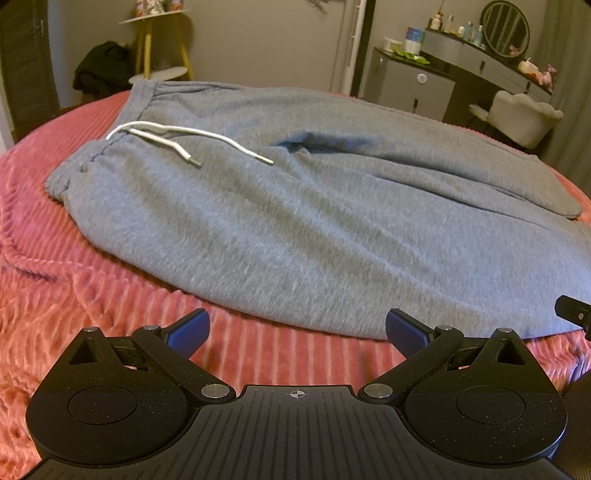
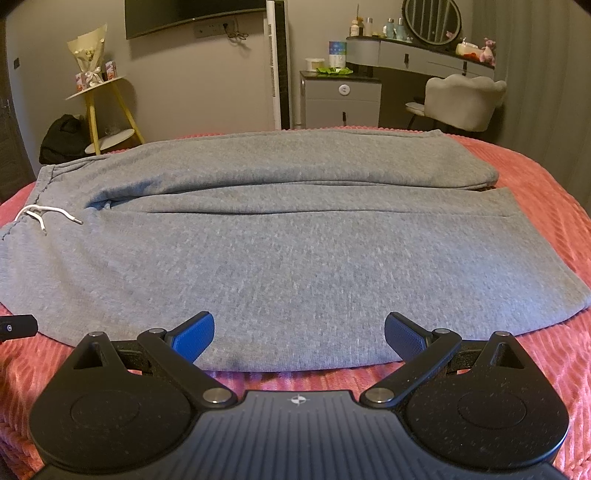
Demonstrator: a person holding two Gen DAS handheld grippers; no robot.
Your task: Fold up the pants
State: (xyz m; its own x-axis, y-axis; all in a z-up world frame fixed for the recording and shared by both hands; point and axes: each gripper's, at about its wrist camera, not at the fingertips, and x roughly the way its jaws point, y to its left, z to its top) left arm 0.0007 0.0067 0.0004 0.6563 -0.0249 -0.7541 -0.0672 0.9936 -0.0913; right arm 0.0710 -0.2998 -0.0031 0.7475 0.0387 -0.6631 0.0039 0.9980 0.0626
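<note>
Grey sweatpants (image 1: 295,221) lie flat on a pink ribbed bedspread (image 1: 74,295), waistband at the left with a white drawstring (image 1: 184,138), legs running to the right. They also show in the right wrist view (image 2: 295,258), with the drawstring (image 2: 48,214) at the left. My left gripper (image 1: 295,328) is open and empty, just in front of the pants' near edge. My right gripper (image 2: 299,336) is open and empty, its blue pads (image 2: 194,336) over the near edge of the front leg.
The bedspread (image 2: 535,350) surrounds the pants. Beyond the bed stand a yellow-legged side table (image 2: 99,107), a black bag (image 2: 62,140), a grey cabinet (image 2: 341,99), a vanity with a round mirror (image 2: 432,22) and a pale chair (image 2: 461,99).
</note>
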